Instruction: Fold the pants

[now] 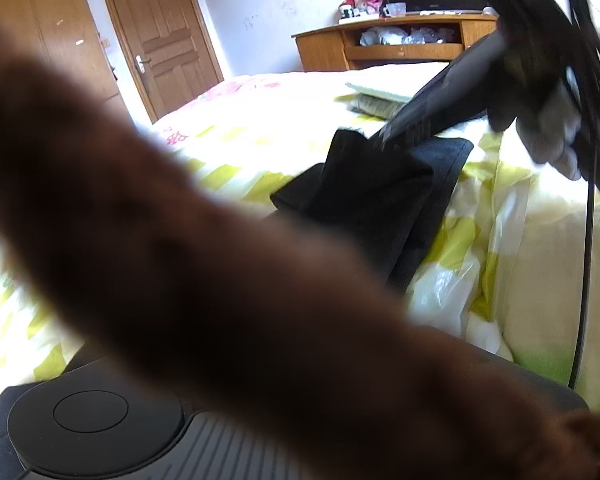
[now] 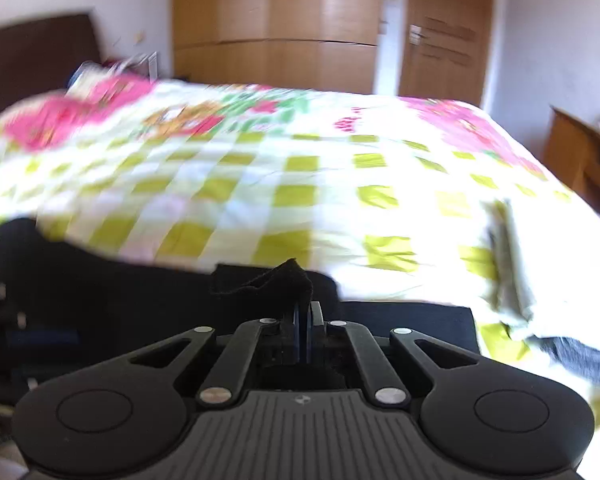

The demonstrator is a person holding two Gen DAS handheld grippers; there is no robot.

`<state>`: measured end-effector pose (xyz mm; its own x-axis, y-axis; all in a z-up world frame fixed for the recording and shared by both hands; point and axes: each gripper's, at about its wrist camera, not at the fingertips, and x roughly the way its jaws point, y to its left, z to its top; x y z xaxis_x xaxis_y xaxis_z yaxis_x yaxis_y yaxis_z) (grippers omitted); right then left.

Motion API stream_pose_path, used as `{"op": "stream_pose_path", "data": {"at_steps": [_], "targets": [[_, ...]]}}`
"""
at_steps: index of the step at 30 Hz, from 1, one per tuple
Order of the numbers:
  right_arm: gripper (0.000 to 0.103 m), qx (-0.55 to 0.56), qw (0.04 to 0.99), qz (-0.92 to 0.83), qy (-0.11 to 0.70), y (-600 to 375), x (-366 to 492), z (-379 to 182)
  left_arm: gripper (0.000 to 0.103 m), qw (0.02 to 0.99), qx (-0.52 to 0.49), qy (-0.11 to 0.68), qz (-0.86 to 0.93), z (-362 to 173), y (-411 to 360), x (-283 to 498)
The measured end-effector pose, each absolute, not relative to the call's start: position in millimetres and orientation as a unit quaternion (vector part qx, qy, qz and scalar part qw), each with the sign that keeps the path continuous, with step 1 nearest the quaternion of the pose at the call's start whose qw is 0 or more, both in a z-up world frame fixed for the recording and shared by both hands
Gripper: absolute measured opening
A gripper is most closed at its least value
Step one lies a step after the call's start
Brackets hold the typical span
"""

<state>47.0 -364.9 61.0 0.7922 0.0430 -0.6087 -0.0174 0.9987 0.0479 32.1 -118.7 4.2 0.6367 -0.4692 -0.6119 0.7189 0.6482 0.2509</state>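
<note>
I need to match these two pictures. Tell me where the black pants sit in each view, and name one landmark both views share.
Left wrist view: the black pants lie centre-right on the checked bedspread, the right gripper at their top edge.
Right wrist view: the pants fill the lower left, a fold pinched in that gripper's shut jaws.
Shared landmark: the wooden door.

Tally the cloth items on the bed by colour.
Black: 1, the pants, pinched in the right gripper.
Pale green: 2, folded pieces stacked on the quilt.
Grey: 1, a folded piece.
Total: 4
</note>
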Motion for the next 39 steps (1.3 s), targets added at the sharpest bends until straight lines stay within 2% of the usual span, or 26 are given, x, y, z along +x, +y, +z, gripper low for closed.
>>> {"op": "stream_pose_path", "data": {"at_steps": [4, 8, 11, 13, 20, 22, 27, 29, 31, 35, 39], "targets": [[0.018, 0.19, 0.929, -0.06, 0.313, -442.3, 32.5, 66.0, 0.024, 0.87, 0.235, 0.243, -0.358, 10.4, -132.0, 30.4], [0.019, 0.274, 0.885, -0.101, 0.362, -473.5, 33.7, 25.6, 0.025, 0.862, 0.24, 0.242, -0.375, 1.9, -153.3, 31.0], [0.019, 0.33, 0.869, -0.105, 0.355, -481.4, 24.1, 11.2, 0.028, 0.853, 0.261, 0.238, -0.384, -4.6, -165.9, 28.3], [0.025, 0.363, 0.858, -0.093, 0.351, -489.3, 17.9, 8.5, 0.028, 0.849, 0.274, 0.236, -0.386, -8.1, -169.9, 27.8], [0.03, 0.363, 0.86, -0.056, 0.355, -483.7, 32.4, 8.5, 0.03, 0.85, 0.28, 0.239, -0.376, -15.2, -175.8, 30.4], [0.023, 0.354, 0.865, -0.062, 0.349, -481.8, 33.7, 12.3, 0.03, 0.849, 0.288, 0.237, -0.373, -16.9, -177.3, 28.3], [0.022, 0.37, 0.872, -0.047, 0.318, -483.2, 30.2, 32.7, 0.03, 0.85, 0.322, 0.227, -0.349, -22.1, -184.7, 29.7], [0.022, 0.375, 0.876, -0.037, 0.303, -484.8, 27.9, 44.2, 0.014, 0.852, 0.323, 0.231, -0.342, -18.6, -186.1, 32.2], [0.021, 0.381, 0.878, -0.025, 0.289, -486.6, 22.1, 53.0, 0.009, 0.855, 0.317, 0.226, -0.342, -10.4, -184.1, 31.8], [0.021, 0.379, 0.873, -0.043, 0.305, -487.3, 10.4, 36.7, 0.008, 0.855, 0.31, 0.217, -0.355, 0.5, -179.0, 21.9], [0.021, 0.389, 0.85, -0.075, 0.347, -489.5, 8.9, -1.5, 0.008, 0.834, 0.347, 0.228, -0.364, -27.1, -188.1, 12.6]]}}
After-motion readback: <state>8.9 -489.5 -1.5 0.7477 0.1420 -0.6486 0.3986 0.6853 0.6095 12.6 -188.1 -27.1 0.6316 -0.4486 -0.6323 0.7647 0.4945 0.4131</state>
